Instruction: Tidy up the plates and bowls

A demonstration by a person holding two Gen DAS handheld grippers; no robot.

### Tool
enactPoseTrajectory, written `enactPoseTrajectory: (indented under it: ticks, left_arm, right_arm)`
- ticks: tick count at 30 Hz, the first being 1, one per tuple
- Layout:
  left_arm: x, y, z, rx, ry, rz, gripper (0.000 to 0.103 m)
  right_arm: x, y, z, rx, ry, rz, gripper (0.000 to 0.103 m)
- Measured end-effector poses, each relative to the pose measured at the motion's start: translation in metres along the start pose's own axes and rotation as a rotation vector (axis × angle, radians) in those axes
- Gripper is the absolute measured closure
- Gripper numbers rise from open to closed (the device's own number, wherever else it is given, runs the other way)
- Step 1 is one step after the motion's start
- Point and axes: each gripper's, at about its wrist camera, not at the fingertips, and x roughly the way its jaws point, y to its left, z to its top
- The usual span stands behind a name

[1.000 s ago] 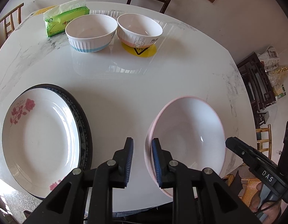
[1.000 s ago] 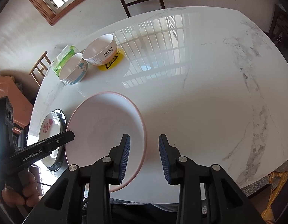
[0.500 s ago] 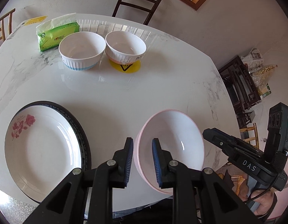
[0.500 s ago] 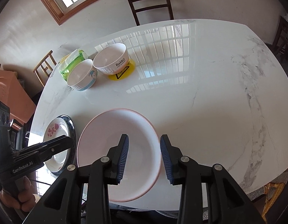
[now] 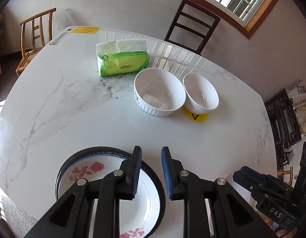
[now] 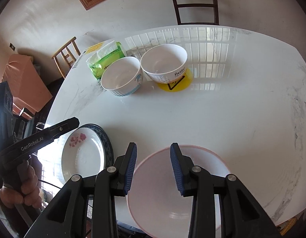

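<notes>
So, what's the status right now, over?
Left gripper, right gripper: jaws apart, empty. Pink bowl on table, below right. Flowered plate below left. Nothing in the way.

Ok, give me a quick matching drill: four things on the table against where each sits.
Things:
1. rabbit bowl
2. rose plate
3. pink-rimmed bowl
4. tissue pack

Places:
A. stacked on a dark-rimmed plate
B. below the right gripper
C. on the yellow sticker
D. behind the ribbed bowl

Pairs: 1-C, 2-A, 3-B, 4-D
</notes>
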Motion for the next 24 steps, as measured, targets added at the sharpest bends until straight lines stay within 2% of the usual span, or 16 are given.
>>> enactPoseTrajectory:
  ticks: [6, 13, 16, 24]
  left_arm:
    - [0.012, 0.021, 0.044, -0.020, -0.023, 0.029, 0.082]
    - [0.042, 0.027, 0.087, -0.023, -0.021, -0.031, 0.082]
    - [0.060, 0.022, 0.096, 0.000, 0.002, -0.043, 0.082]
    - [0.103, 0.017, 0.106, 0.022, 0.059, -0.017, 0.082]
  right_arm:
    - [0.031, 0.022, 0.033, 0.015, 0.037, 0.014, 0.070]
    - [0.067, 0.038, 0.077, 0.059, 0.061, 0.004, 0.075]
    - [0.084, 0.039, 0.093, 0.079, 0.080, -0.007, 0.077]
    - [0.121, 0.035, 0.118, 0.123, 0.114, -0.038, 0.078]
